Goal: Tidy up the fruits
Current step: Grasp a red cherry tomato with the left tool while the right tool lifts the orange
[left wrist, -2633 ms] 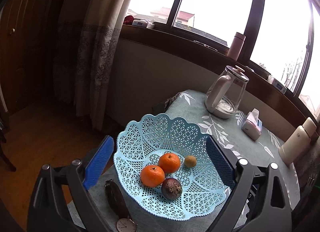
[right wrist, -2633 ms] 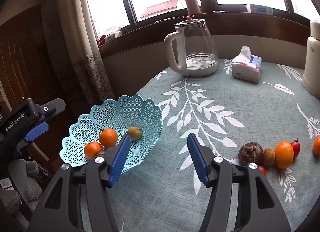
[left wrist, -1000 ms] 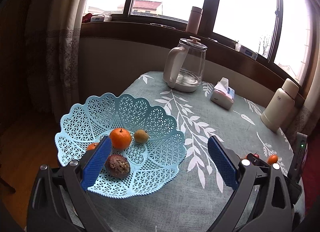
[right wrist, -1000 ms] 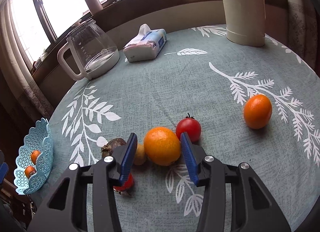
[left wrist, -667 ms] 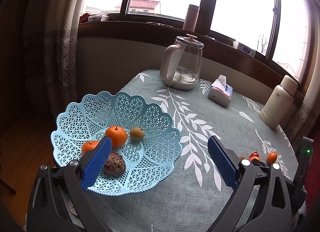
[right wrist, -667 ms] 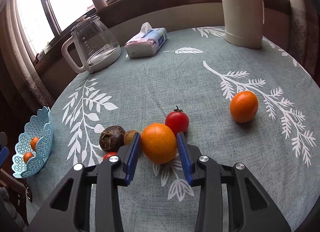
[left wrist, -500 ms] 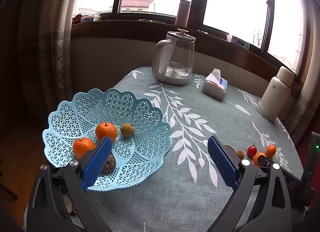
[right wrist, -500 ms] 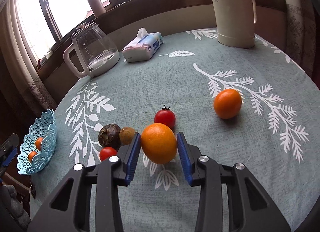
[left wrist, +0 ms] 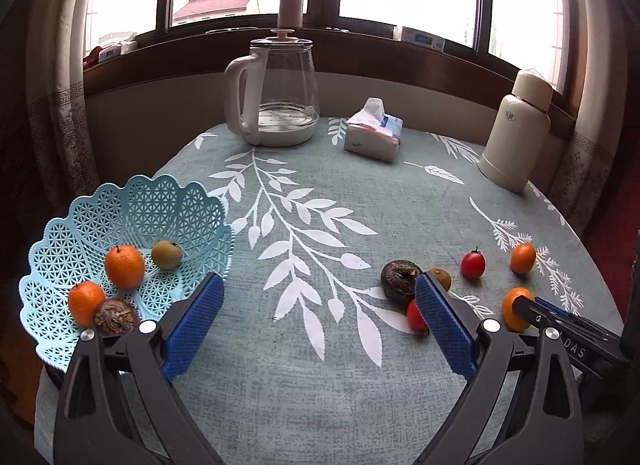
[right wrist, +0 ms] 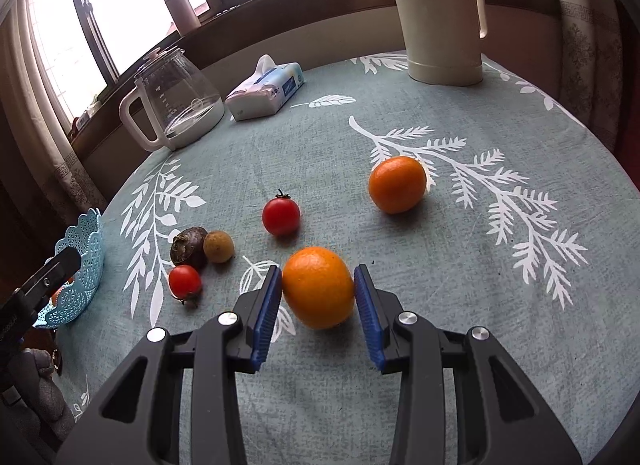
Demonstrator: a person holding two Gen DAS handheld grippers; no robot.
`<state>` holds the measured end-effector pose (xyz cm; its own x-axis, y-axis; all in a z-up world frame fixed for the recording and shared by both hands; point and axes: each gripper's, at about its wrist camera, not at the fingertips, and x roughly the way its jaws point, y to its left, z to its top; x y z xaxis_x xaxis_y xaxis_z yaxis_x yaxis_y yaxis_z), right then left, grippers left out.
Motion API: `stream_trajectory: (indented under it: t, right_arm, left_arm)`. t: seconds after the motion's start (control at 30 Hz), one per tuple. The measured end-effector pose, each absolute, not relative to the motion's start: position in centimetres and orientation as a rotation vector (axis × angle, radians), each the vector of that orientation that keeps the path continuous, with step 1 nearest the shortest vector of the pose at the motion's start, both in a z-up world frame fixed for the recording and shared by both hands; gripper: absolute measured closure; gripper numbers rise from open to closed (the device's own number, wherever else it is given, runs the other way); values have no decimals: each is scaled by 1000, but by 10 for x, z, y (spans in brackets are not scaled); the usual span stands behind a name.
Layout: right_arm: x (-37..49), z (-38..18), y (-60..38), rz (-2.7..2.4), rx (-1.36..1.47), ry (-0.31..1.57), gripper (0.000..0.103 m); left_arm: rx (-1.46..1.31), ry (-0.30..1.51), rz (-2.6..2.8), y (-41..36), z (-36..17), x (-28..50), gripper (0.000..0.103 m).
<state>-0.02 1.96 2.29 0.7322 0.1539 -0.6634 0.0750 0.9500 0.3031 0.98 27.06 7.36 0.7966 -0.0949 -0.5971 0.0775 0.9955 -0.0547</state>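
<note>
Fingers (right wrist: 266, 315) of the right gripper (right wrist: 318, 293), blue-padded, pinched on either side of a large orange (right wrist: 318, 287), pads touching its flanks; whether lifted clear of the tabletop (right wrist: 460, 273) or resting on it, hard to tell. Gripped across the widest part, judging by the pads, likely so the round fruit cannot squirt forward or back once carried. Left gripper (left wrist: 316, 313) spread wide and empty, hovering over bare cloth between the basket and the loose fruit, touching nothing; probably parked there to stay out of the carrying path, or ready to steady the basket. Just beyond the held orange, a cherry tomato (right wrist: 281, 217); further right and apart, a second orange (right wrist: 397, 184). To the left, a tight cluster: dark wrinkled fruit (right wrist: 189, 247) touching a small tan fruit (right wrist: 218, 247), with another small tomato (right wrist: 185, 281) just in front. Far left at the tabletop's edge, the light blue lattice basket (left wrist: 132, 201), already holding two oranges, a tan fruit and a dark fruit. At the back, well clear of the route: glass kettle (left wrist: 280, 93), tissue pack (left wrist: 374, 135), cream thermos (left wrist: 516, 131). Next move, by judgement: a carry leftwards across the cloth to the basket.
</note>
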Motion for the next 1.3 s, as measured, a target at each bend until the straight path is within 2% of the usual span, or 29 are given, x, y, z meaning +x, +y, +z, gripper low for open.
stream_trajectory:
  t: [0.27, 0.5, 0.67, 0.8, 0.93, 1.03, 1.13, 1.3]
  right_arm:
    - [-1, 20, 19, 60, 343, 744, 64]
    - [-2, 18, 14, 73, 378, 743, 63]
    - [-3, 18, 13, 73, 383, 741, 63]
    - [-3, 18, 12, 73, 393, 739, 63]
    - [-3, 18, 12, 70, 395, 737, 63]
    - [-3, 18, 12, 66, 399, 735, 63]
    - [-4, 18, 9, 55, 406, 734, 57]
    - [0, 16, 14, 67, 387, 751, 55]
  left_arm:
    - [-10, 743, -190, 245, 51, 42, 18]
    - [23, 793, -256, 220, 34, 45, 24]
    - [39, 837, -288, 205, 22, 48, 41]
    - [38, 859, -297, 200, 14, 52, 47]
    - [43, 853, -290, 199, 12, 51, 62]
    - [27, 844, -295, 201, 13, 49, 67]
    - [29, 836, -303, 199, 13, 43, 75]
    - [7, 823, -298, 204, 15, 35, 75]
